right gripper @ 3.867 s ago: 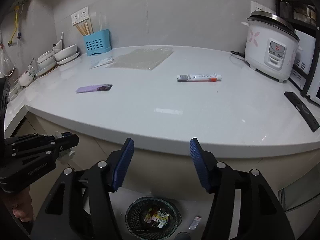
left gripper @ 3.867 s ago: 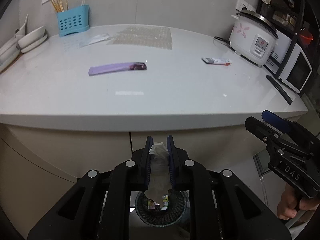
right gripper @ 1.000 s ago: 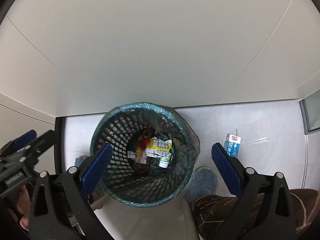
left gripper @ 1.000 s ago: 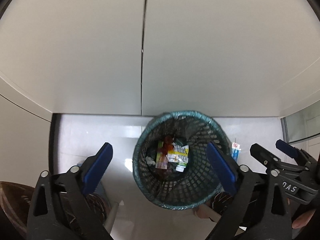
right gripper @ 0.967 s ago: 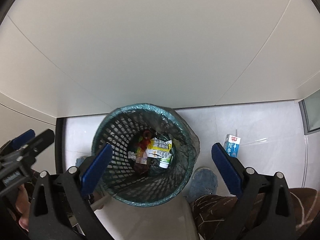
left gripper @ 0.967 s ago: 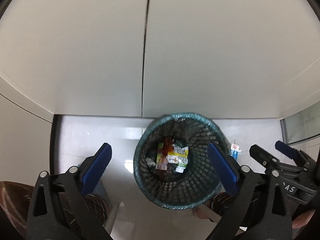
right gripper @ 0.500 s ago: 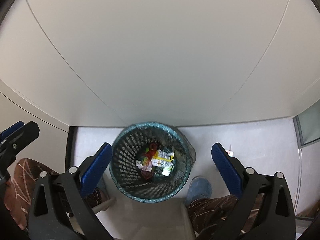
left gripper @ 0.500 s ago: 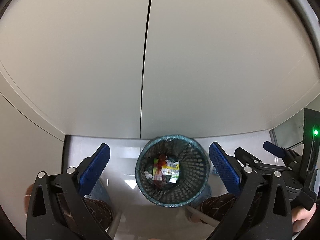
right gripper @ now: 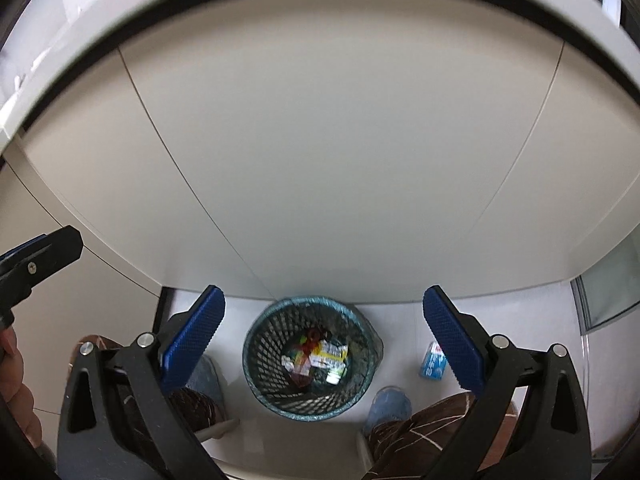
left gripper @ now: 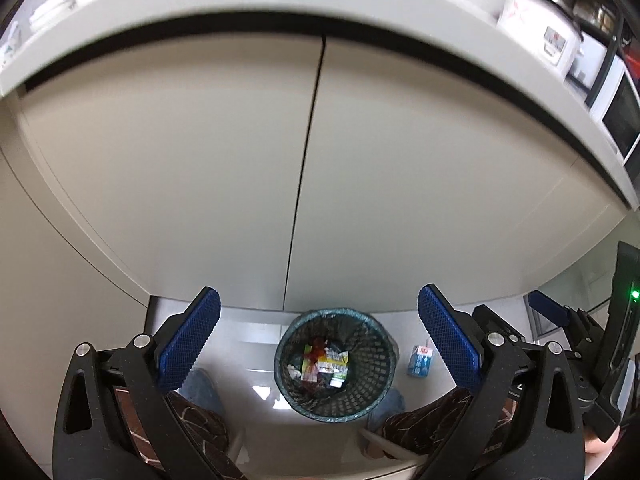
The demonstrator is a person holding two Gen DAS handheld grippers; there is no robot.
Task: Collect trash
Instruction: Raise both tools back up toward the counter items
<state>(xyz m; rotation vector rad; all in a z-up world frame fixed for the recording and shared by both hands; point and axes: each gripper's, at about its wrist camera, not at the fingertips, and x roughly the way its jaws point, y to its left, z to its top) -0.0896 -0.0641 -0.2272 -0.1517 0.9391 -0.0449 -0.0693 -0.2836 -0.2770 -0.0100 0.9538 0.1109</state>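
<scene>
A dark mesh waste basket stands on the white floor below the cabinet doors, with several wrappers inside. My left gripper hangs high above it, open and empty, blue pads wide apart. My right gripper is also open and empty above the basket. A small blue and white carton lies on the floor right of the basket. The right gripper's tip shows at the left wrist view's right edge.
Cream cabinet doors fill the middle of both views, with the white counter edge above. A rice cooker and microwave stand at the upper right. The person's patterned trouser legs and slippers flank the basket.
The left gripper let the white tissue go into the basket. Both grippers have since risen and tilted up, so the basket looks smaller and the counter edge has come into view.
</scene>
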